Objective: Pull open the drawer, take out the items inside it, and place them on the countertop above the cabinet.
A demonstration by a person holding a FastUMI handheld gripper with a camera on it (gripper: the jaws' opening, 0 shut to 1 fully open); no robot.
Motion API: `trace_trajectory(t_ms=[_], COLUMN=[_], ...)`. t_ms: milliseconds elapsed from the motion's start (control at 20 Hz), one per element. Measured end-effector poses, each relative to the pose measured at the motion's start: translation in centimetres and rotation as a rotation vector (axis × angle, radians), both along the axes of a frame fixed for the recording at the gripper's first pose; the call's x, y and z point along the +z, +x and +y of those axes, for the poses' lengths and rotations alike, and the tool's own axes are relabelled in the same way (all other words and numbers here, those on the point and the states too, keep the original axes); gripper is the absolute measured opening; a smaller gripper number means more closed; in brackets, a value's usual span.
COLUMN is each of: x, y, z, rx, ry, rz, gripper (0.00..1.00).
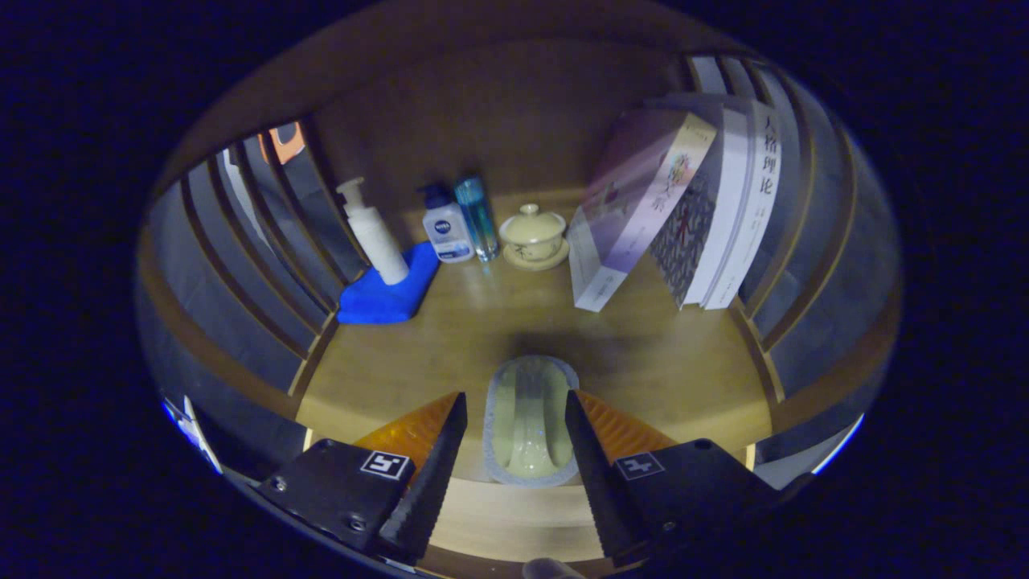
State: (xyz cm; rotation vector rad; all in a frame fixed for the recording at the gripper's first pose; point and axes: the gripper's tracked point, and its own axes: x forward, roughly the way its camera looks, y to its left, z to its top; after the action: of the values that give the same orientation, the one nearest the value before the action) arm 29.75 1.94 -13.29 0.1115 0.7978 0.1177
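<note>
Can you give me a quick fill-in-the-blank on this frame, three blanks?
1. The pale oblong item lies on the countertop ____ the gripper's two fingers.
2. The white pump bottle stands on a folded ____ cloth.
3. The lidded cup sits on its saucer between the slim blue bottle and the leaning ____.

Missing words: between; blue; books
</note>
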Motion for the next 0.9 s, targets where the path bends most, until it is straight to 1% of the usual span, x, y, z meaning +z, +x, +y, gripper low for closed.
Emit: trace_trajectory(t_ms=[100,200,300,400,550,700,900], x=[1.3,2.1,3.5,5.4,8.2,9.9,10.4], y=[-1.3,-3.2,-4.9,-6.9,-10.4,-14.0,-18.8], z=[0.2,0.8,0.8,1.1,1.4,1.5,1.1], rx=[0.002,0.025,0.033,0.035,0.040,0.036,0.006], ry=[-0.004,-0.003,-0.022,-0.020,-0.015,-0.004,-0.001], rz=[-0.061,-0.104,-0.158,-0.224,-0.331,-0.409,-0.528], gripper=[0.77,0.79,0.79,0.79,0.83,1.00,1.00])
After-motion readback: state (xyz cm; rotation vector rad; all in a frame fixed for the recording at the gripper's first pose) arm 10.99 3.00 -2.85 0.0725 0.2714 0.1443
